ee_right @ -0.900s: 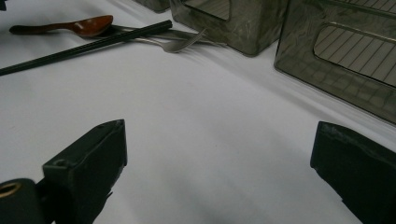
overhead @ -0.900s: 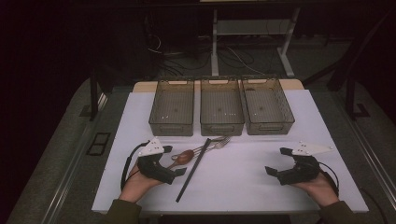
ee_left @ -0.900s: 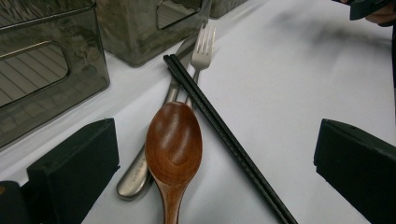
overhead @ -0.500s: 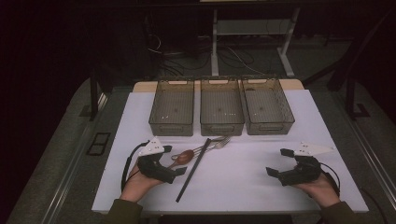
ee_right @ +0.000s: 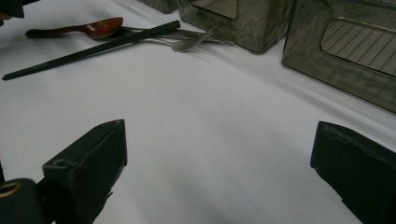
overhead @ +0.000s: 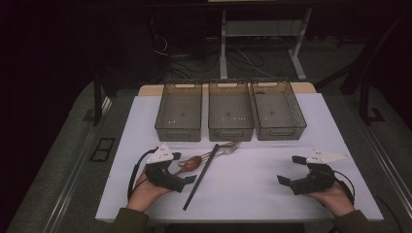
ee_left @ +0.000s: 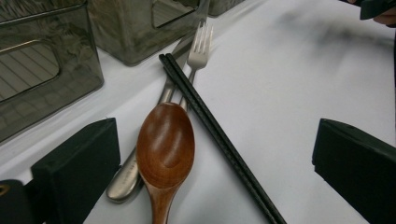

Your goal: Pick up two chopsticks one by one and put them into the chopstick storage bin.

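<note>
I have my left gripper [overhead: 182,173] low over the white table [overhead: 252,179], jaws spread wide with nothing between the pads, aimed at the cutlery pile just ahead: a brown wooden spoon [ee_left: 164,149] lying on a silver metal fork [ee_left: 198,46], with a pair of black chopsticks [ee_left: 219,140] slanting across beside it. My right gripper [overhead: 291,171] rests well apart at the right, jaws also spread and empty. Three smoky transparent plastic bins [overhead: 231,109] stand side by side behind the cutlery.
</note>
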A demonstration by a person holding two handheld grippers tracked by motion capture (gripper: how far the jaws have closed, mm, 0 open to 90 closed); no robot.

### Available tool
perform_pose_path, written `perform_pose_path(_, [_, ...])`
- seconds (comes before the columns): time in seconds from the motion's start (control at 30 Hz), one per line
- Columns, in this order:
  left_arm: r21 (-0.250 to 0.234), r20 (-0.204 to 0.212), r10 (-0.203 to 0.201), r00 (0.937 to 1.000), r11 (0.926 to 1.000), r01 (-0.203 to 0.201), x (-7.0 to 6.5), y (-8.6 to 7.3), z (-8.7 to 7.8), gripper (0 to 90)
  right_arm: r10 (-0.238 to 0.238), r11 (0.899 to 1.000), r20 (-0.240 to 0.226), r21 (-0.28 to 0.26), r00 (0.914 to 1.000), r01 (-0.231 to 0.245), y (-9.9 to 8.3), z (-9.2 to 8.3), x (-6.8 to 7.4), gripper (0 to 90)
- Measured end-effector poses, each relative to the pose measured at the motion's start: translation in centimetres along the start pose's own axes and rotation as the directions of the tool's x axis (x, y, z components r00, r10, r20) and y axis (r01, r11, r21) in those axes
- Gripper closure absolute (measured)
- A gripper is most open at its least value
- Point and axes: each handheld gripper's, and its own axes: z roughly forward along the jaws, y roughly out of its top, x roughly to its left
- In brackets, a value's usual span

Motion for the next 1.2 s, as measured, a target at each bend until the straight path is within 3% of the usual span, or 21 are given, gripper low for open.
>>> perform_pose_path(0.23, [0.013,0.007,0.0,1.0,0.9999,0.0,-0.4,0.0,0.4,4.1,-0.005,1.0,0.002,0.001,1.0,0.005,0.0,0.0,0.1,3.2])
perform_pose_path(0.53, [0.036,0.002,0.003,1.0,0.9993,-0.003,-0.7,0.0,0.8,16.7,-0.003,1.0,0.006,0.008,1.0,0.003,0.0,0.1,0.1,3.2])
perform_pose_path(0.77, [0.056,0.012,0.002,0.9999,0.9984,-0.003,-1.2,-0.1,1.2,32.9,-0.006,1.0,0.006,0.011,1.0,0.006,-0.1,0.2,0.1,3.2])
perform_pose_path(1.0, [0.075,0.048,0.023,0.9986,0.9968,-0.026,-2.0,0.1,1.8,47.4,-0.007,1.0,0.006,0.014,1.0,0.007,-0.1,0.2,0.1,3.2])
perform_pose_path(1.2, [0.091,0.046,0.039,0.9982,0.995,-0.043,-2.5,0.2,2.3,60.9,-0.004,1.0,0.006,0.017,1.0,0.004,-0.1,0.2,0.1,3.2])
